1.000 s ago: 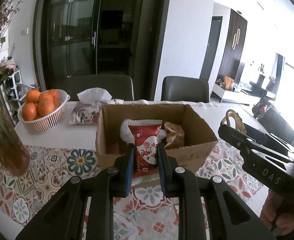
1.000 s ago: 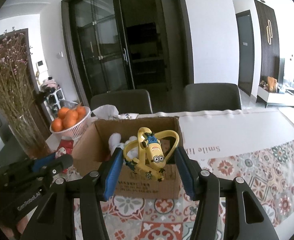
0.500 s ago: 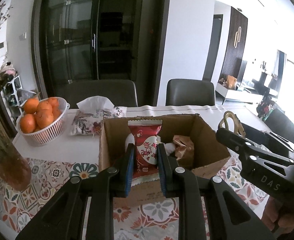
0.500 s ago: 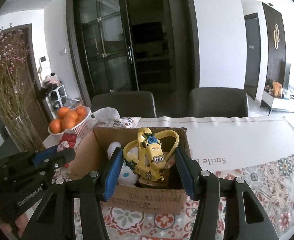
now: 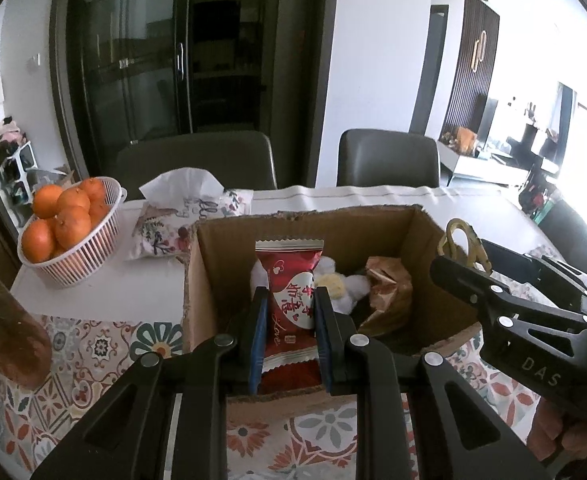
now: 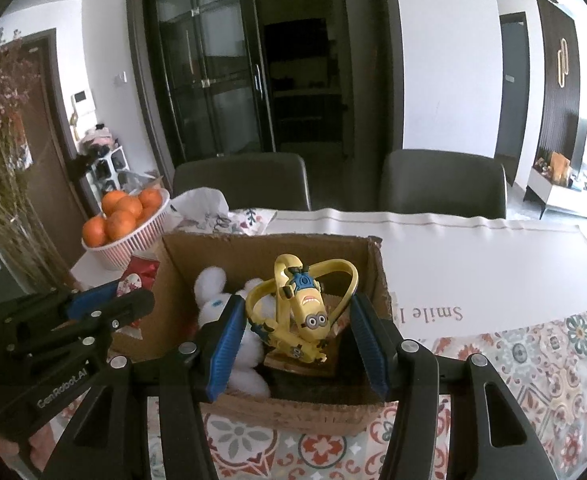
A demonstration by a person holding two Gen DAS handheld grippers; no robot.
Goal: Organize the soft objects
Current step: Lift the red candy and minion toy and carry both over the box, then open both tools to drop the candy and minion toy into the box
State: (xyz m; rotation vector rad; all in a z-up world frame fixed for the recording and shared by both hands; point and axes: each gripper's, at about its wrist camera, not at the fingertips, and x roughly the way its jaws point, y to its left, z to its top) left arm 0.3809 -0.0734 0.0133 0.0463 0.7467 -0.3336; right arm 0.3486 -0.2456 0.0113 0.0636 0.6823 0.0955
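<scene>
My left gripper [image 5: 289, 300] is shut on a red snack packet [image 5: 290, 300] and holds it upright over the open cardboard box [image 5: 213, 272]. My right gripper [image 6: 299, 320] is shut on a yellow minion toy [image 6: 305, 312], head down, over the same box [image 6: 377, 276]. Inside the box lie a white plush toy [image 6: 213, 296] and a brown packet [image 5: 385, 292]. The right gripper also shows at the right of the left wrist view [image 5: 493, 300]; the left gripper shows at the left of the right wrist view [image 6: 105, 304].
A white basket of oranges [image 5: 65, 228] and a floral tissue pack [image 5: 189, 216] stand behind the box on the left. A vase of dried flowers [image 6: 9, 184] is at the far left. Two dark chairs [image 5: 389, 160] stand behind the table. The patterned tablecloth [image 6: 533, 352] covers the near side.
Both grippers have moved forward and come over the box with their objects still held. The box interior now fills more of both views.
</scene>
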